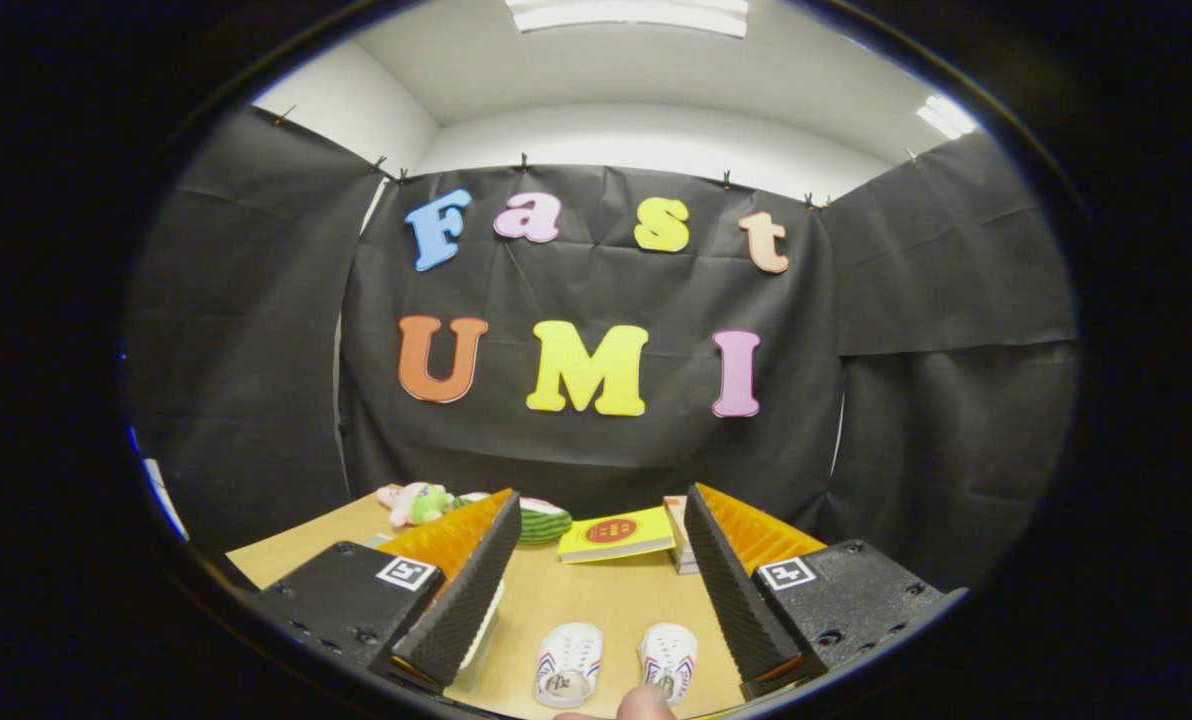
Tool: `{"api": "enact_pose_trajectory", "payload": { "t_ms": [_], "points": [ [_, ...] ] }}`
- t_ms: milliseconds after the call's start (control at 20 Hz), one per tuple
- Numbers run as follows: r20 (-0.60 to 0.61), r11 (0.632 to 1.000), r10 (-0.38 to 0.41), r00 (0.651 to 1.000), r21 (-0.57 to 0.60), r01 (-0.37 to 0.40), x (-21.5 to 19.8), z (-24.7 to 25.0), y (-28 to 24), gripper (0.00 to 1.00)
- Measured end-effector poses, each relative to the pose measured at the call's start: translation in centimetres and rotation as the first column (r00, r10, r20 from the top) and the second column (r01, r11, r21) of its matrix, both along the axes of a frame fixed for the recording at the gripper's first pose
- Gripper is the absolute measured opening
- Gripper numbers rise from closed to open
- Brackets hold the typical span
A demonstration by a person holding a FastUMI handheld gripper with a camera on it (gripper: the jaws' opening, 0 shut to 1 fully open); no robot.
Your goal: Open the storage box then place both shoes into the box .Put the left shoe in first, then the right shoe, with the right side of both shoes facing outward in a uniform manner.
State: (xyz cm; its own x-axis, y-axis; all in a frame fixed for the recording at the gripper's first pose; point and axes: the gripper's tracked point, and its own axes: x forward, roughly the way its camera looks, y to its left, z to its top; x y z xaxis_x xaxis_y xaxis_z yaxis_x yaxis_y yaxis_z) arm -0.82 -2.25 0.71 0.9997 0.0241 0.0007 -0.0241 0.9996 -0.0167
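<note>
Two shoes noted side by side on the wooden table, low between the fingers of the gripper, toes pointing away toward the far wall. Neither shoe touched by either finger. A fingertip seen just nearer than the right-hand shoe, at its heel. Jaws found wide apart, gripping nothing, raised above the tabletop.

Just beside the left finger, a pale translucent edge recorded, largely hidden behind that finger; possibly the storage box, but not confirmable, and its lid state not readable.

Farther along the table: a yellow book lying flat, with a stack of books at its right end. To the left of these, a watermelon-patterned item and a plush toy.

Judged: task at its very start. No shoe lifted or boxed. Remaining: box opening, left shoe placement, right shoe placement, both right sides outward.
</note>
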Motion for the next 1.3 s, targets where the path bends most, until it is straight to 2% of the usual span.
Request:
{"api": "enact_pose_trajectory", "payload": {
  "t_ms": [500, 650, 750, 900, 1050, 1200, 1300],
  "points": [
    [-0.012, 0.996, 0.090, 0.996, 0.023, -0.090, -2.6, -1.8, -2.4, 1.00],
    [-0.046, 0.983, 0.179, 0.983, 0.055, -0.176, -3.0, -3.1, -2.0, 1.00],
    [-0.092, 0.963, 0.263, 0.960, 0.090, -0.255, -3.3, -4.9, -1.3, 1.00],
    [-0.175, 0.903, 0.418, 0.891, 0.190, -0.386, -3.6, -8.2, 0.6, 1.00],
    [-0.211, 0.798, 0.583, 0.785, 0.334, -0.503, -3.9, -11.0, 2.8, 1.00],
    [-0.212, 0.680, 0.699, 0.683, 0.491, -0.544, -3.8, -13.8, 4.4, 1.00],
    [-0.246, 0.627, 0.747, 0.617, 0.567, -0.534, -3.6, -16.3, 5.5, 1.00]
  ]
}}
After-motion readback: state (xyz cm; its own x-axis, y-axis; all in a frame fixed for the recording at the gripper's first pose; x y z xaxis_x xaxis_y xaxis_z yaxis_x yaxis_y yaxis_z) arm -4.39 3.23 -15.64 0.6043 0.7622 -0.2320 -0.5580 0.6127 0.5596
